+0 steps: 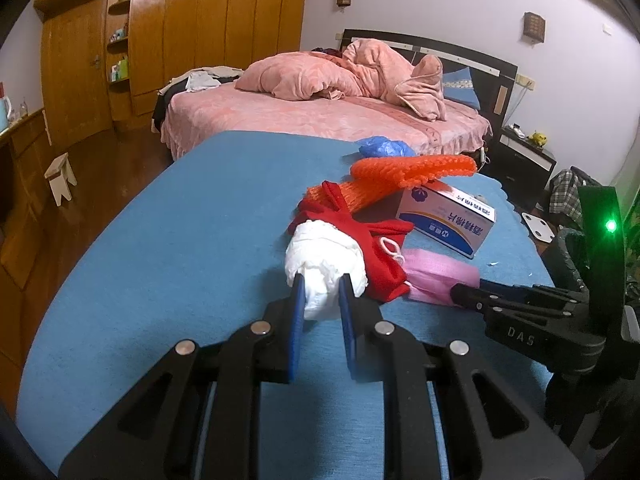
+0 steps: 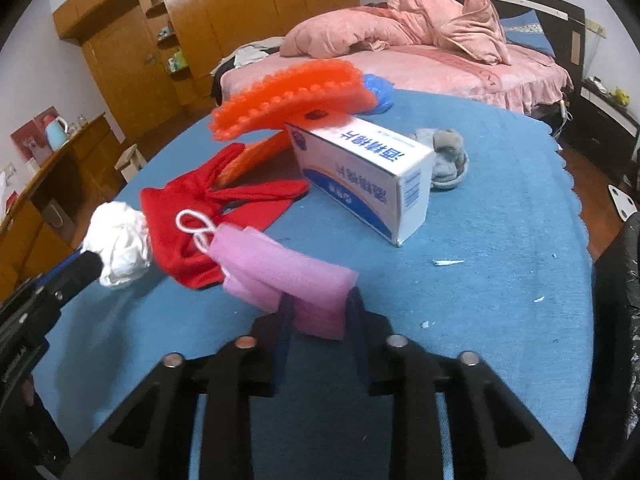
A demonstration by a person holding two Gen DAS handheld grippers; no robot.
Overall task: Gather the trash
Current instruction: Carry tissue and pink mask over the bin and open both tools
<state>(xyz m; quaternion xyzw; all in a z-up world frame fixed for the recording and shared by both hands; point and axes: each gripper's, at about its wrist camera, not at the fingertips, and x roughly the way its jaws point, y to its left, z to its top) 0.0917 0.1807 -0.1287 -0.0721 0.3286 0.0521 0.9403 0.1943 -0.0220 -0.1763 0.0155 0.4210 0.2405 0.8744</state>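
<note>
Gripping two pieces at once | left gripper (image 1: 322, 280) closed on white paper wad (image 1: 324, 266), near-left on blue worktop (image 1: 160, 240); right gripper (image 2: 318, 300) closed on pink mask (image 2: 288, 280), long axis running left-right | black bag (image 2: 624, 280) lies far right past the worktop edge; right gripper nearer | box (image 2: 360, 168) stands beyond; near side open

Left gripper (image 1: 322, 286) fingertips sink into the white crumpled wad (image 1: 326, 266), contact edge hidden. Right gripper (image 2: 318, 308) tips hidden behind the pink mask (image 2: 284, 276), which is motion-blurred. Orange mesh bag (image 1: 404, 174) covers the top of the box (image 1: 448, 220). Grey cloth (image 2: 448, 156) half hidden behind the box. Black bag (image 2: 624, 280) cut off at right edge. Shelf items too small to tell.
</note>
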